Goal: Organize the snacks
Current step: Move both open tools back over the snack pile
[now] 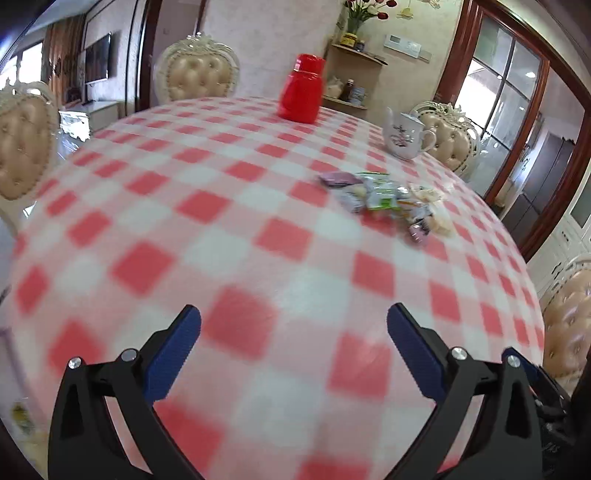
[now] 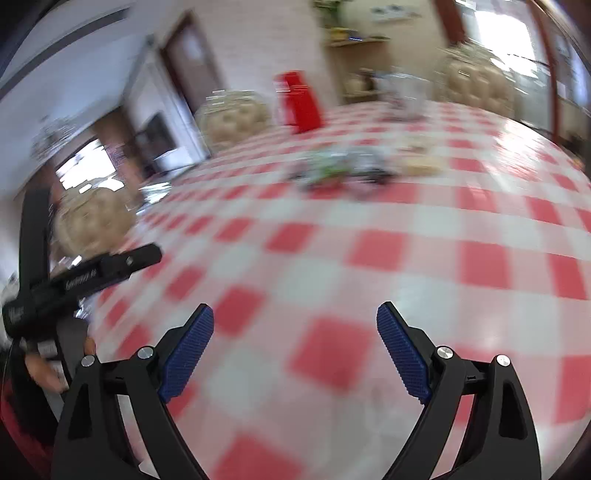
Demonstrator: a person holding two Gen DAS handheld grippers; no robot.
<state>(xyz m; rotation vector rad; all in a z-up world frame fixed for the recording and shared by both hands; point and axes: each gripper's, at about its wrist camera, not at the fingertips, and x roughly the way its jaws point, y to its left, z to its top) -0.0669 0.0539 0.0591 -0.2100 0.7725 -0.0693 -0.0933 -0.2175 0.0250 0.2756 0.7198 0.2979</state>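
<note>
Desk (image 1: 155, 221): round, covered w/ red-and-white checked cloth; fills most of both views. Right-wrist view heavily blurred.

Chairs: cream tufted backs w/ carved frames, set around desk edge; one behind far side (image 1: 197, 70), one at left (image 1: 22, 140), one beyond teapot (image 1: 448, 136), one at lower right (image 1: 569, 332).

Corner shelf (image 1: 354, 55): on far wall, holds small jars; vase of red flowers (image 1: 360, 14) on top.

Red jar (image 1: 301, 88): lidded, opaque, upright at far side of desk, well apart from both tongs.

Teapot (image 1: 404, 134): white w/ floral print, upright, right of red jar, near desk edge.

Snacks (image 1: 388, 197): loose pile of small wrapped packets, purple, green, white, pale yellow; lying flat on cloth between teapot and near side, right of centre in left-wrist view, centre-far in right-wrist view (image 2: 347, 170). Individual count cannot be told.

Left tongs (image 1: 294, 328): blue pads spread wide, nothing between them, only bare cloth below; well short of snacks. Its black body also shows at left edge of right-wrist view (image 2: 85, 277), a hand (image 2: 44, 365) under it.

Right tongs (image 2: 295, 325): blue ribbed pads spread wide, empty, over bare cloth, snacks well ahead.
</note>
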